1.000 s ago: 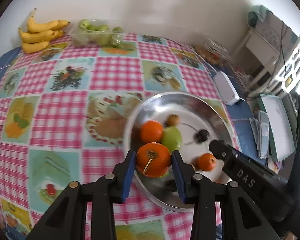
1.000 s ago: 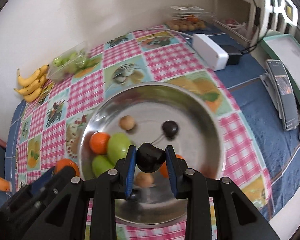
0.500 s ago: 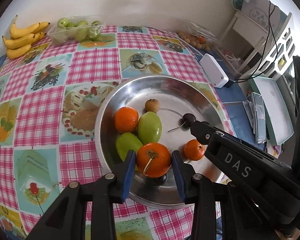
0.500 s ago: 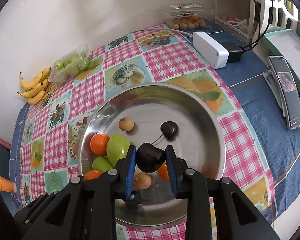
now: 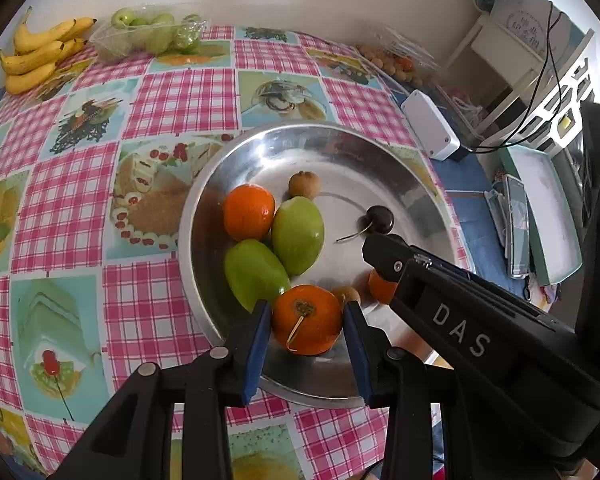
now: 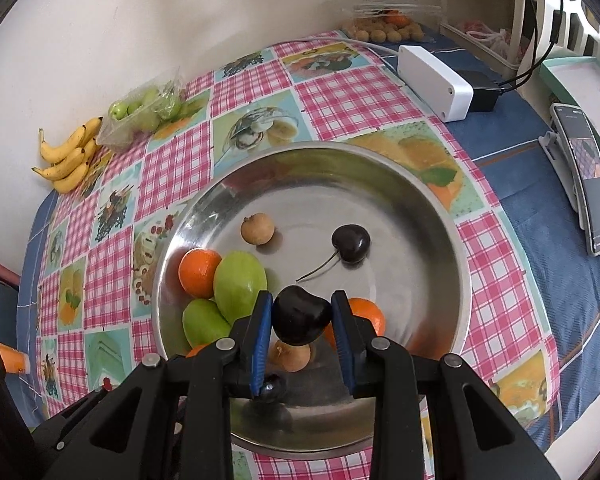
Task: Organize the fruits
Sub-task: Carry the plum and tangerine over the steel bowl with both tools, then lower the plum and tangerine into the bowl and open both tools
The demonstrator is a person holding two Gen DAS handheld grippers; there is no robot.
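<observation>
table (image 6: pixel 340 92) under pink checked fruit-print cloth, steel bowl (image 6: pixel 440 216) mid-cloth – bananas (image 6: pixel 70 156) and bagged green fruit (image 6: pixel 148 110) far-left of bowl by wall, white box (image 6: pixel 434 80) and clear fruit tub (image 6: pixel 384 28) far-right of bowl

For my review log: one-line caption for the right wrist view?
Right gripper holds a dark cherry over a steel bowl of fruit.

Soft, even daylight fills both my views, everything sharp. Ahead of my jaws the steel bowl (image 5: pixel 236 184) throws white glare off its far wall; the edges bend and darken into black corners.
</observation>
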